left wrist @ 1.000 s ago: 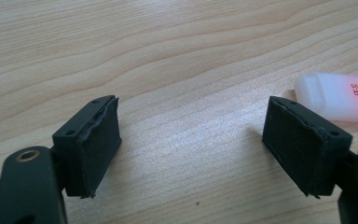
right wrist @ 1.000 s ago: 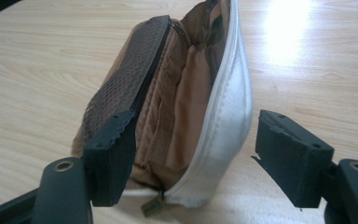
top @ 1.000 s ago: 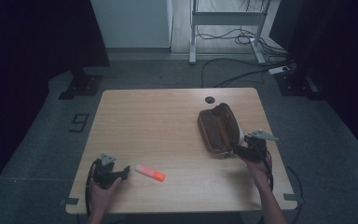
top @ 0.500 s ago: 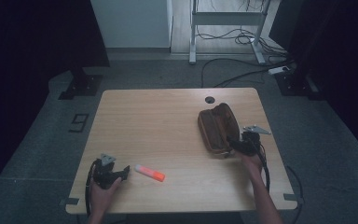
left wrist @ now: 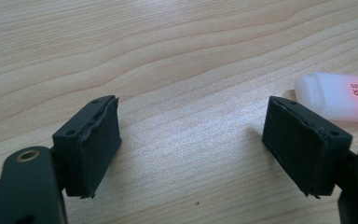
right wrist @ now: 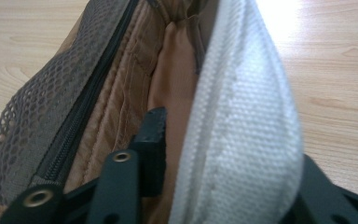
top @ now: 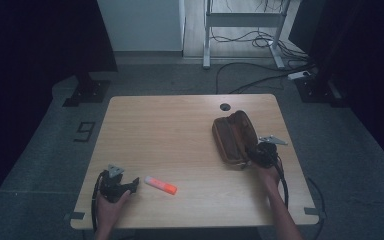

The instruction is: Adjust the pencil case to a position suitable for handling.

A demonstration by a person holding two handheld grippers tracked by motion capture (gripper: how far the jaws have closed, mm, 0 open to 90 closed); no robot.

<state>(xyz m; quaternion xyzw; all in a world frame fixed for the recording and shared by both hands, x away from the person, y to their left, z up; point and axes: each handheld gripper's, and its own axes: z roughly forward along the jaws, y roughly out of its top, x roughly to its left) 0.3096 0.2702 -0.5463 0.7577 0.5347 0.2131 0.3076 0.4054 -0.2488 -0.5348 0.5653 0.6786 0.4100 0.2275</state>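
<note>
Right tongs [top: 252, 156] have advanced from the bench edge to the near end of the brown pouch [top: 234, 137] over the last second; in the earlier high views they stand just off the pouch's near right corner, and now they meet its rim. This indicates that the grasp on the pouch opening is being made, probably to hold it open for loading. In the right gripper view, one jaw sits inside the pouch against the tan lining, and the other sits outside, with the white zip edge [right wrist: 242, 116] between them. The jaws stand narrowly apart around that edge; whether they pinch it firmly cannot be told.

Left tongs [left wrist: 191, 154] have not moved. They rest low on the bench [top: 180, 130] at its near left corner, jaws wide apart, holding nothing. The pink marker [top: 161, 185] lies flat just beside them, its white cap [left wrist: 312, 91] close to one jaw but not touching. The pouch lies on the right side of the bench, well apart from the marker
</note>
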